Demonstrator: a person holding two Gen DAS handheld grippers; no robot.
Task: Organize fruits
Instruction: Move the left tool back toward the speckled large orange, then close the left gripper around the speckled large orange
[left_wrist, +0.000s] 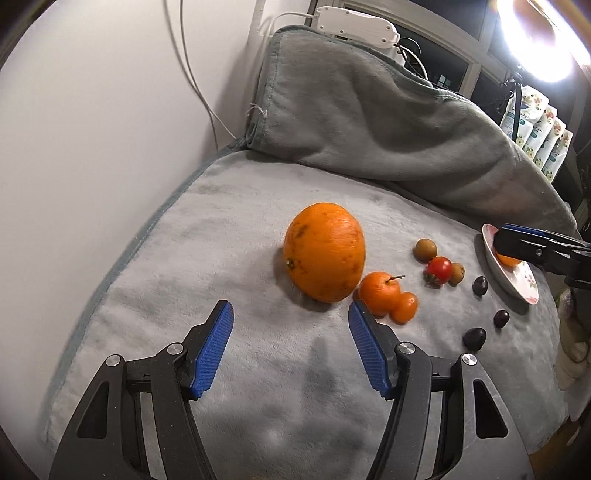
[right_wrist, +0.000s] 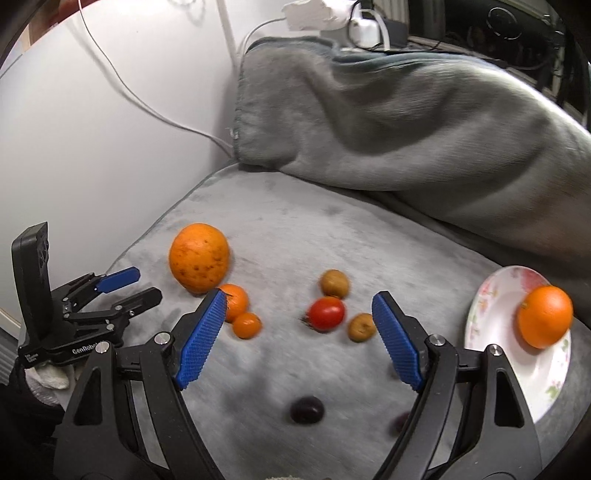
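— How are your fingers standing?

— I am holding my left gripper (left_wrist: 290, 314) spread wide, gripping nothing, its blue pads (left_wrist: 214, 349) hanging over bare grey blanket (left_wrist: 147, 295) at the bottom of the left wrist frame. My right gripper (right_wrist: 299, 306) is gaping just as wide and is carrying nothing either.

— What is lying just past the left tips?

— The big orange (left_wrist: 325, 253) is sitting at mid-frame, just beyond them. A mandarin (left_wrist: 378, 293) with a short stem is touching its lower right side, and a smaller mandarin (left_wrist: 404, 307) is pressing against that one, just beside my right-hand pad.

— And between the right tips?

— In the right wrist frame the red tomato (right_wrist: 327, 313) is showing in the gap, with one brown fruit (right_wrist: 334, 283) above it and a second brown fruit (right_wrist: 361, 327) at its lower right, close to the right-hand pad. A dark grape (right_wrist: 307, 409) is lying lower down, at bottom centre; another is blurring behind my finger.

— Where is the plate?

— The flowered plate (right_wrist: 491, 314) is sitting at the right edge of that frame, with a medium orange (right_wrist: 545, 317) resting on it. In the left wrist frame, three dark grapes (left_wrist: 480, 286) are showing at the right, apart from one another.

— Farther out?

— The blanket is bunching into a heap (right_wrist: 406, 129) along the upper right, against a white wall (left_wrist: 92, 129).
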